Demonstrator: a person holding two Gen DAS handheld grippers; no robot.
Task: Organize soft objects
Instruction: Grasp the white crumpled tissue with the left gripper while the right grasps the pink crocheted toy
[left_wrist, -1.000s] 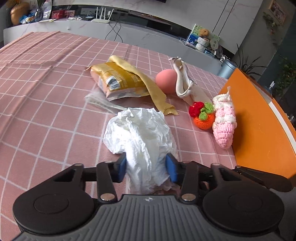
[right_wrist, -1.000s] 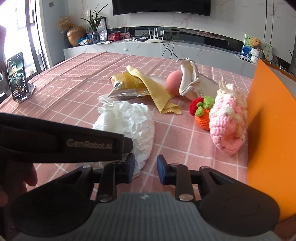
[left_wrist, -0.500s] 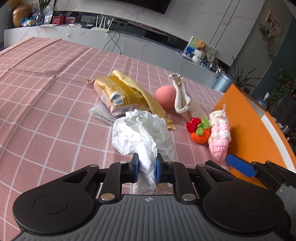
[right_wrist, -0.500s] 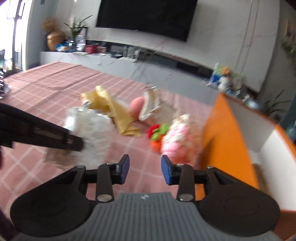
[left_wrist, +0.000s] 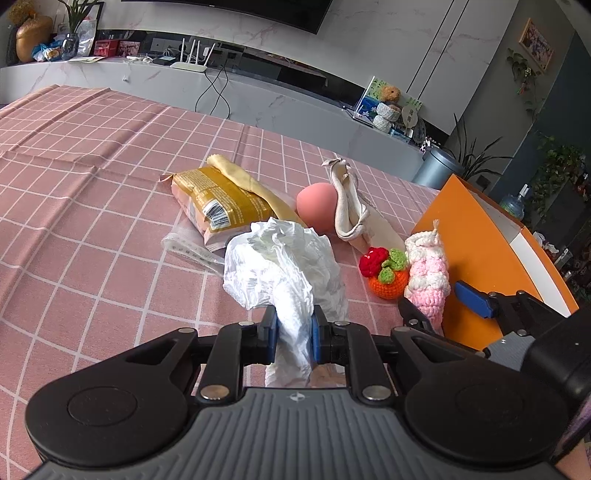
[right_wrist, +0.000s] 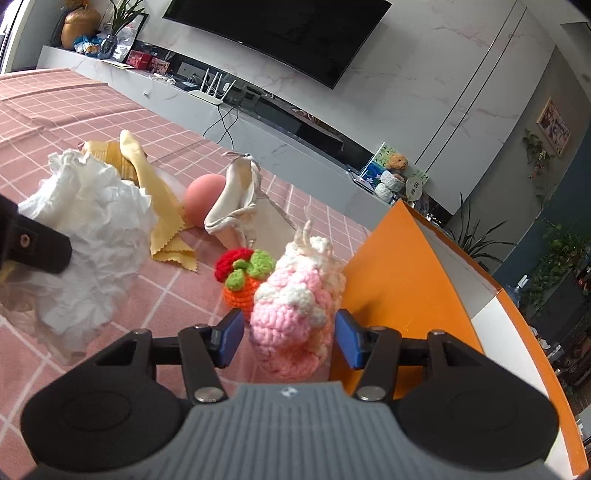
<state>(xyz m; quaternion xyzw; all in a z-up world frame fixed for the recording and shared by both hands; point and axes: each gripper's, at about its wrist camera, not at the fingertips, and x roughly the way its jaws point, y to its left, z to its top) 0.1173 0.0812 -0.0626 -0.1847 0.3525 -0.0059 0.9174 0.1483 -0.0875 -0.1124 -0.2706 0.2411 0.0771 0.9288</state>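
Since a second ago, the left hand-held gripper (left_wrist: 294, 334) has closed in from either side of the crumpled white tissue (left_wrist: 282, 271) and now pinches a fold of it between its blue pads, the bulk of the wad bunched up just ahead of the fingers. Meanwhile the right hand-held gripper (right_wrist: 290, 338) has swung away from the tissue toward the right edge of the surface (left_wrist: 92, 206), and its jaws are opening with the pink-and-white crochet toy (right_wrist: 301, 310) between them; the pads stand clear of the yarn on both sides. That toy lies just beside the orange box (right_wrist: 402, 280) at the surface's right edge, with the small crochet orange-and-strawberry piece (right_wrist: 245, 275) touching it on the other side. Farther toward the middle of the pink checked cloth lie a yellow cloth (right_wrist: 157, 206), a gold snack packet (left_wrist: 218, 203), a peach-coloured ball (left_wrist: 316, 206) and a cream drawstring pouch (left_wrist: 351, 206), all close together.
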